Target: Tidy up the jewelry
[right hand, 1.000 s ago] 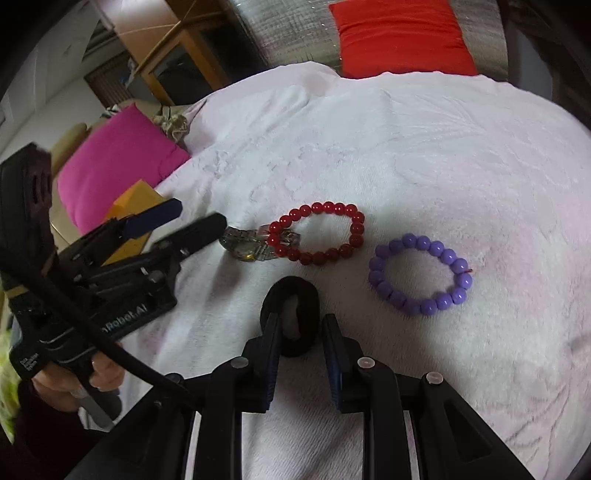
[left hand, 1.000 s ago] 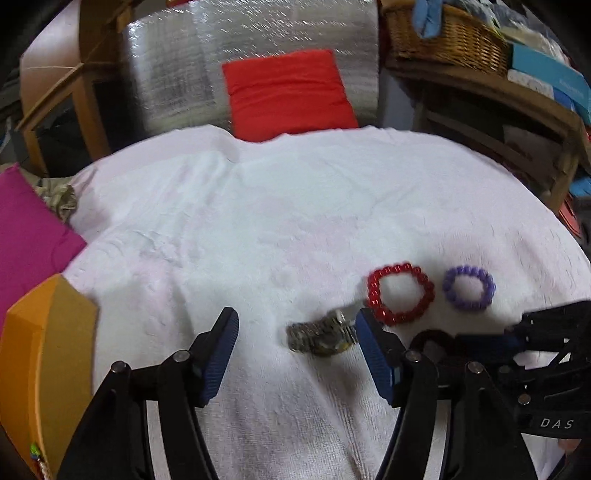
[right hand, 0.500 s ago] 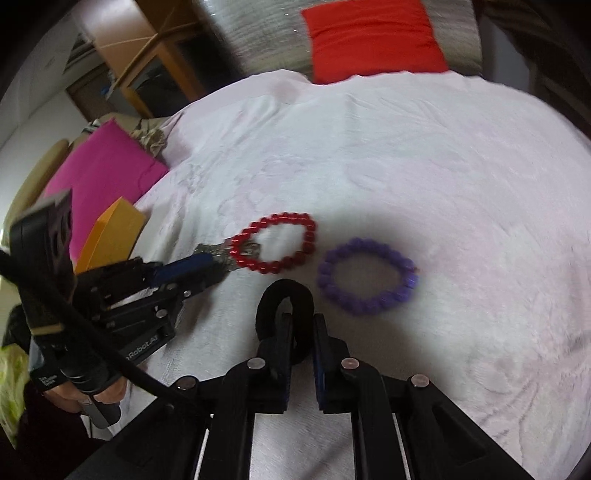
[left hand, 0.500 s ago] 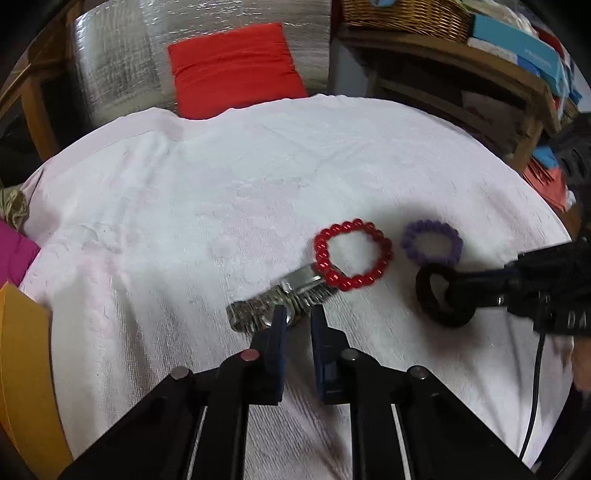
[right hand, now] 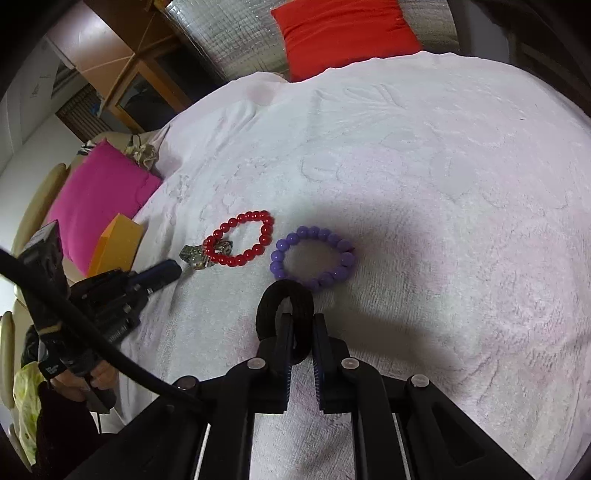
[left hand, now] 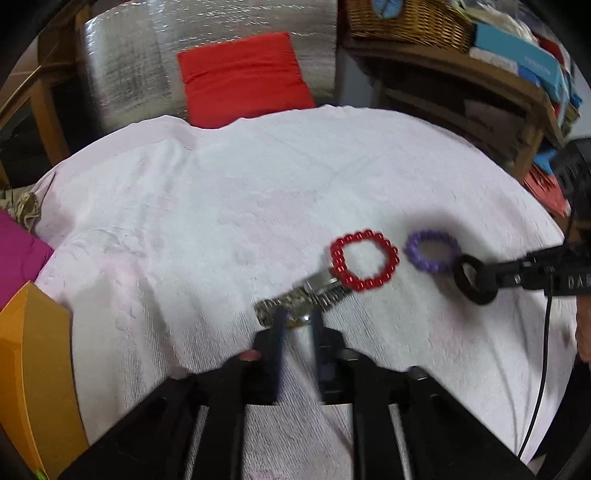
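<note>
A red bead bracelet (left hand: 364,260) and a purple bead bracelet (left hand: 432,254) lie side by side on the white towel (left hand: 221,206). My left gripper (left hand: 297,326) is shut on a silver metal watch (left hand: 303,299), whose band reaches under the red bracelet. My right gripper (right hand: 301,330) is shut on a black hair tie (right hand: 286,310) and holds it just in front of the purple bracelet (right hand: 314,258). The red bracelet (right hand: 242,238) and watch (right hand: 195,256) also show in the right wrist view.
An orange box (left hand: 33,369) stands at the towel's left edge, next to a pink cushion (right hand: 99,192). A red cushion (left hand: 242,79) leans against silver foil at the back. A wooden shelf with a wicker basket (left hand: 406,18) stands at the right.
My left gripper has closed on the watch and drawn it out to the left. My right gripper has tightened on the hair tie and carried it up beside the purple bracelet.
</note>
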The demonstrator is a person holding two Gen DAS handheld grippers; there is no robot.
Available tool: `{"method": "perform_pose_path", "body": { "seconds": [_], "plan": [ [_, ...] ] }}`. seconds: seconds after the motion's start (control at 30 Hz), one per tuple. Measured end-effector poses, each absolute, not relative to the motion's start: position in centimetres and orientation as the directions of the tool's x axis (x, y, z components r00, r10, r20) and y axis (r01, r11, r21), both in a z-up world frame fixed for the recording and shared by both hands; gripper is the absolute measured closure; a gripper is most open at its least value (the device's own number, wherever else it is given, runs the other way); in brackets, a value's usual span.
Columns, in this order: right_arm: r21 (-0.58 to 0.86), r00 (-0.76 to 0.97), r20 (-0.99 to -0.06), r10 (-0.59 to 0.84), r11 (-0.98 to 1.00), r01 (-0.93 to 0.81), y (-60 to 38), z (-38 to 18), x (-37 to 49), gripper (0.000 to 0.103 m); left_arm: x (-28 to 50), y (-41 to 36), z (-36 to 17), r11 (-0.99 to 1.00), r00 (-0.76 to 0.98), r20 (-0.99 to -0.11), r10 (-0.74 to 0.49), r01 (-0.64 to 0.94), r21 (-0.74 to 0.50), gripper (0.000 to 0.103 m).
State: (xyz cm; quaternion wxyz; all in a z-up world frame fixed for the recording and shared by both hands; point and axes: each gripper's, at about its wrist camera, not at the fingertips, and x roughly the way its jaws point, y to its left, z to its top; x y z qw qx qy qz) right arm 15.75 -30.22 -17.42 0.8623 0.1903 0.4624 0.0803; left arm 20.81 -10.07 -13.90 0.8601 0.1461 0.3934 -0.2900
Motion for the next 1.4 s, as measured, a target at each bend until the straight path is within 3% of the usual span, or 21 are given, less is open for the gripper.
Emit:
{"method": "perform_pose_path", "body": {
  "seconds": [0.07,0.2,0.6,0.73,0.83,0.87,1.13,1.4],
  "plan": [
    [0.402,0.564,-0.764,0.312,0.915,0.039,-30.3,-17.4,15.6,0.093,20.8,-10.5,-13.9,0.798,0.551,-0.747,-0.372,0.601,0.047,0.049],
    [0.406,0.566,-0.763,0.311,0.913,0.046,-30.6,-17.4,15.5,0.093,20.8,-11.7,-14.3,0.767,0.55,-0.735,-0.396,0.639,0.065,0.042],
    [0.417,0.562,-0.768,0.306,0.905,0.078,-31.5,-17.9,15.7,0.093,22.0,-14.0,-16.1,0.721,0.514,-0.765,-0.389,0.687,0.095,0.041],
    [0.416,0.562,-0.769,0.304,0.906,0.079,-31.7,-17.9,15.8,0.093,21.8,-13.8,-15.9,0.71,0.503,-0.775,-0.382,0.697,0.101,0.056],
    [0.414,0.566,-0.768,0.301,0.907,0.081,-31.6,-17.8,15.9,0.093,21.8,-13.1,-15.6,0.717,0.502,-0.777,-0.381,0.69,0.094,0.08],
    [0.416,0.566,-0.767,0.302,0.906,0.081,-31.6,-17.8,15.9,0.093,21.8,-12.9,-15.5,0.715,0.486,-0.781,-0.391,0.696,0.075,0.095],
    [0.412,0.576,-0.758,0.306,0.909,0.059,-30.6,-17.3,15.9,0.093,20.4,-12.1,-16.1,0.707,0.467,-0.816,-0.341,0.7,0.105,0.1],
    [0.412,0.571,-0.758,0.315,0.91,0.045,-29.3,-17.3,15.8,0.093,21.1,-9.5,-14.8,0.78,0.525,-0.782,-0.335,0.62,0.083,0.099]
  ]
}}
